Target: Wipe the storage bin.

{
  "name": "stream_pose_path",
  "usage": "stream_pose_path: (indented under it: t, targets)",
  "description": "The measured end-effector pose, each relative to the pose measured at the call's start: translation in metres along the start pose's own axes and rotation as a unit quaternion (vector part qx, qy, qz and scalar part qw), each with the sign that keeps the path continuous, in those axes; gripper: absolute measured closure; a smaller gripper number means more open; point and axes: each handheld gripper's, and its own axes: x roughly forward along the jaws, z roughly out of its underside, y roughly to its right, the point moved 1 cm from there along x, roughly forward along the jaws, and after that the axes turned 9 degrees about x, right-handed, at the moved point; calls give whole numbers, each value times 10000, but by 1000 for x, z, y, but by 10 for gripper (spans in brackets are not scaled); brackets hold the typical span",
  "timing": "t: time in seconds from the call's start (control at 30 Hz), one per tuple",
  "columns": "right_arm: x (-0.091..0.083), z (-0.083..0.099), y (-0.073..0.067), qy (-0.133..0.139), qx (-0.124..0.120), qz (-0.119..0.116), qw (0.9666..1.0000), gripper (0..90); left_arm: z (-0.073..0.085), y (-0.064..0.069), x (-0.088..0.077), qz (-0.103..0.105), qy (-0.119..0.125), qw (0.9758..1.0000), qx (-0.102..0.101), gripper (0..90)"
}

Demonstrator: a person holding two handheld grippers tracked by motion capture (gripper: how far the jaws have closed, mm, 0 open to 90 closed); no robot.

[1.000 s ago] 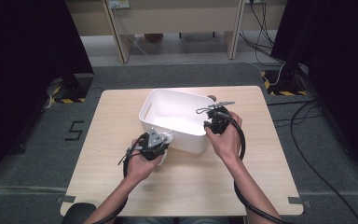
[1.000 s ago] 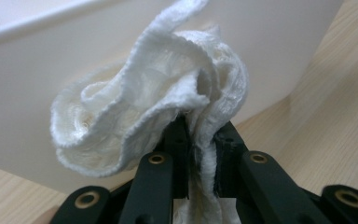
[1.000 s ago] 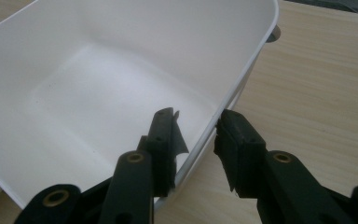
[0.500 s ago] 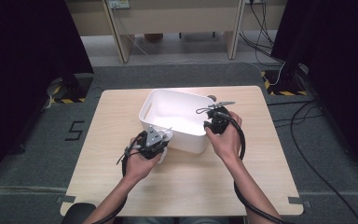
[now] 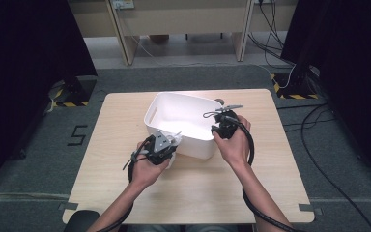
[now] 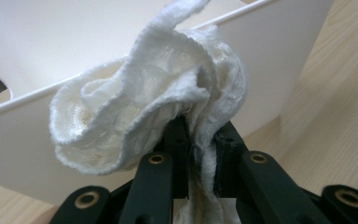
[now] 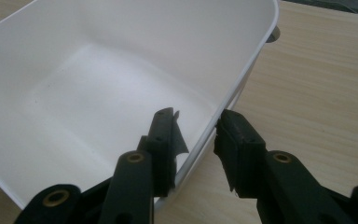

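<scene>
Bright even light — dark, soft edges

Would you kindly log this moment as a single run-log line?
left gripper: shut on white cloth | right gripper: jaws astride white bin wall, grip unclear | bin: on table

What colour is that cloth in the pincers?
White; the cloth shows best in the left gripper view.

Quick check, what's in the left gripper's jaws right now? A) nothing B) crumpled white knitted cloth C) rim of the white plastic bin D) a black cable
B: in the left gripper view the left gripper has its black jaws closed on a crumpled white knitted cloth, held just in front of the outer wall of the white plastic bin.
</scene>
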Motion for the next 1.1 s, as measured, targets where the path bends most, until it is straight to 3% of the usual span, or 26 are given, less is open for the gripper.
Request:
stream_pose_path:
  t: [0.5,1.1]
  targets:
    - [0,0,0,8,1,7,10000,669,-3,4,2,23,37,10000,12,790]
    - [0,0,-1,16,25,-2,10000,668,4,10,13,105,-135,9998,69,790]
